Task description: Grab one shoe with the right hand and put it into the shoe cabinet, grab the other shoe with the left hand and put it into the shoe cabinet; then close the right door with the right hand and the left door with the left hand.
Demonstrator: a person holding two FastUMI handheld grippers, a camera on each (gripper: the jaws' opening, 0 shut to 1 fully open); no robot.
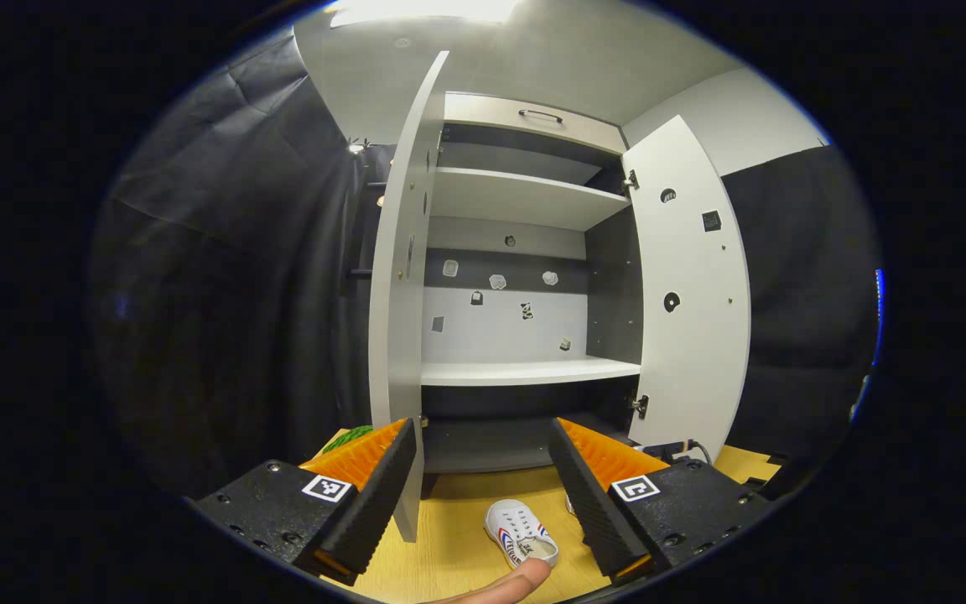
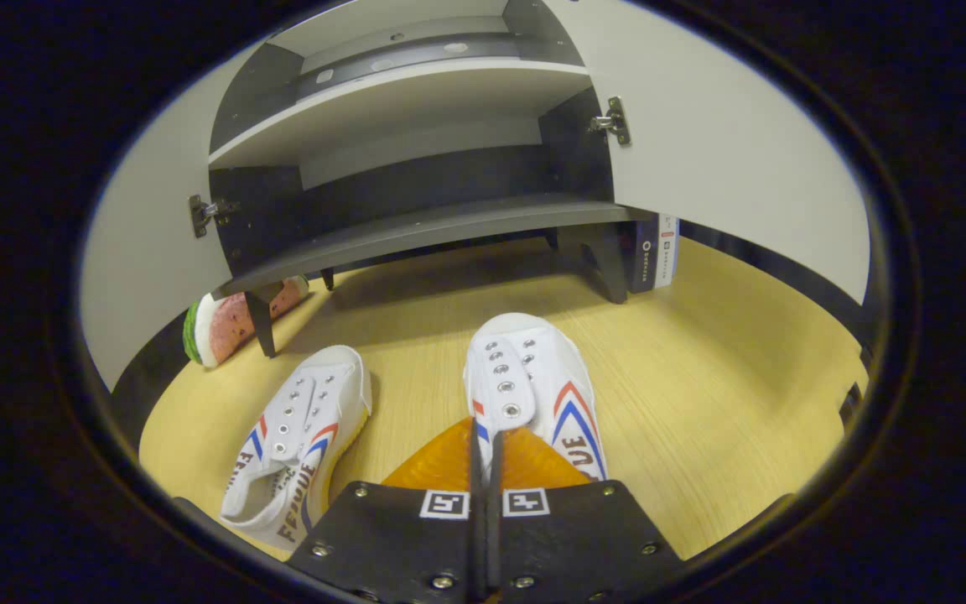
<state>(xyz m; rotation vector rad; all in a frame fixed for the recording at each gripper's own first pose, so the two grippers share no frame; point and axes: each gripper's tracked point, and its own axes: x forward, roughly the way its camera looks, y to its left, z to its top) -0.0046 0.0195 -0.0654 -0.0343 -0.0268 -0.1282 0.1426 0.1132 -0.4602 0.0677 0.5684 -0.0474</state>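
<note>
White shoe [image 2: 533, 386] pinched by right hand-held gripper [image 2: 485, 453]; left hand-held gripper [image 1: 483, 478] wide open.

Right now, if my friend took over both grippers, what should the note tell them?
Right gripper: shut on the right-hand sneaker, pinching its edge near the eyelets; the shoe looks to be on the wooden floor still.
Left gripper: open, holding nothing, facing the open shoe cabinet.
The other sneaker lies on the floor to the left.
Both doors, left door and right door, stand open.
Done: first shoe gripped.
Left: shelve both shoes, then close the right door and the left door.
</note>
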